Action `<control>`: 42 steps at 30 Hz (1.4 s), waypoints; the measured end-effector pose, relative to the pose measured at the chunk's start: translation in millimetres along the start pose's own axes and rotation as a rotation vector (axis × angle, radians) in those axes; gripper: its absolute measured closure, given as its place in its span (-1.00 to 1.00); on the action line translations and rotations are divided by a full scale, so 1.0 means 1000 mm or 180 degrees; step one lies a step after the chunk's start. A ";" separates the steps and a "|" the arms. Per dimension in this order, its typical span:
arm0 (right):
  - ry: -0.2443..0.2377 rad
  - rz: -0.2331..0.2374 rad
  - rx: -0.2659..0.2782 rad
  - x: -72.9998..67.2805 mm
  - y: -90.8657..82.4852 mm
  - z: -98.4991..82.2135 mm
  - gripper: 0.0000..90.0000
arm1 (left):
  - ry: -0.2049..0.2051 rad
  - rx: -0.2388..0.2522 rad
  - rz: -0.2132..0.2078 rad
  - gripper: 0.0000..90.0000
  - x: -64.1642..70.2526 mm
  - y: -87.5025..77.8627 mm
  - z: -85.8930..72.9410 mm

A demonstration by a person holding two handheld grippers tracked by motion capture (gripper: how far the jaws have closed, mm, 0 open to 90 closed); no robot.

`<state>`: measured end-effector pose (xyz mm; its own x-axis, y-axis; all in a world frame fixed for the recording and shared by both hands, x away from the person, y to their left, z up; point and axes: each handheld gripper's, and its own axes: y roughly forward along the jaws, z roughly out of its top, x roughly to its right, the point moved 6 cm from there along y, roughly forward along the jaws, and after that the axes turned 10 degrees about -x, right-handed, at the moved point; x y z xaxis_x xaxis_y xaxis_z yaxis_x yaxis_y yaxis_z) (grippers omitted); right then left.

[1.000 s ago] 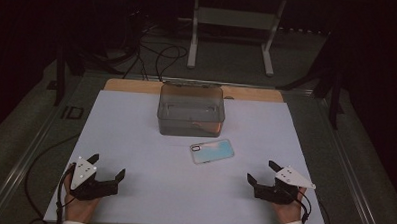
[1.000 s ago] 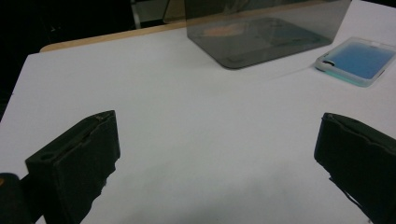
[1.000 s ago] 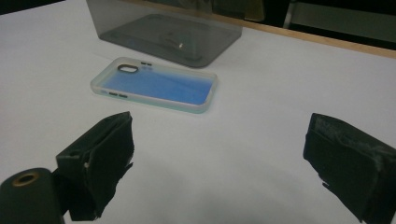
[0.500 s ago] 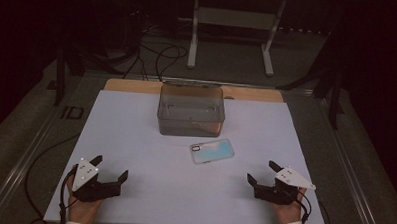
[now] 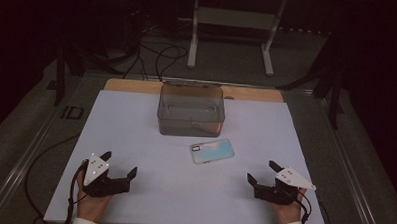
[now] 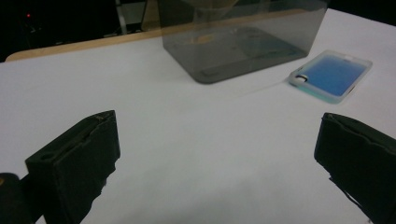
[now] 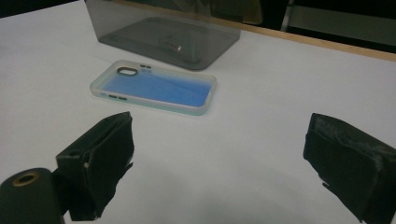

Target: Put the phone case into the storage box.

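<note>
A blue phone case with a pale clear rim (image 5: pixel 212 151) lies flat near the middle of the white sheet (image 5: pixel 131 129). Just behind it stands a grey see-through box (image 5: pixel 190 109), open at the top. My left gripper (image 5: pixel 119 163) rests open near the front left, a hand behind it. My right gripper (image 5: pixel 262 171) rests open near the front right. In the left gripper view the jaws (image 6: pixel 215 123) stand wide apart, with the box (image 6: pixel 243 37) ahead and the case (image 6: pixel 332 74) at right. In the right gripper view the gripper (image 7: pixel 219 123) is open, the case (image 7: pixel 156 87) lying just beyond its left jaw before the box (image 7: pixel 163 28).
A wooden strip (image 5: pixel 132 85) edges the back of the table. Behind it on the dark floor stand a metal frame (image 5: pixel 234 23) and loose cables (image 5: pixel 153 55). Grey rails run along both table sides.
My left gripper has slid a little to the right along the front edge. The right gripper, the case and the box have stayed put.
</note>
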<state>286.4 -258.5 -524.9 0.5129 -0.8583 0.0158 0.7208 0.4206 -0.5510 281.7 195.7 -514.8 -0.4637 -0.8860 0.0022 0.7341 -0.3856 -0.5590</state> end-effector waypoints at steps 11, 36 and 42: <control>0.0019 -0.0015 0.0002 0.001 -0.001 0.000 -0.81 | 0.0081 0.0029 -0.0019 -0.99 0.008 0.020 0.024; 0.0047 -0.0020 -0.0013 0.003 -0.001 -0.001 -0.81 | 0.0163 -0.0041 -0.0147 -0.97 0.025 0.068 0.058; 0.0043 -0.0024 -0.0019 0.003 -0.001 -0.001 -0.81 | 0.0139 -0.0050 -0.0166 -0.96 0.029 0.079 0.064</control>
<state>286.8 -262.3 -525.3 0.5011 -0.8653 0.0087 0.7218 0.4124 -0.5558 357.5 122.9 -505.6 -0.5226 -0.8526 -0.0045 0.7006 -0.4264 -0.5721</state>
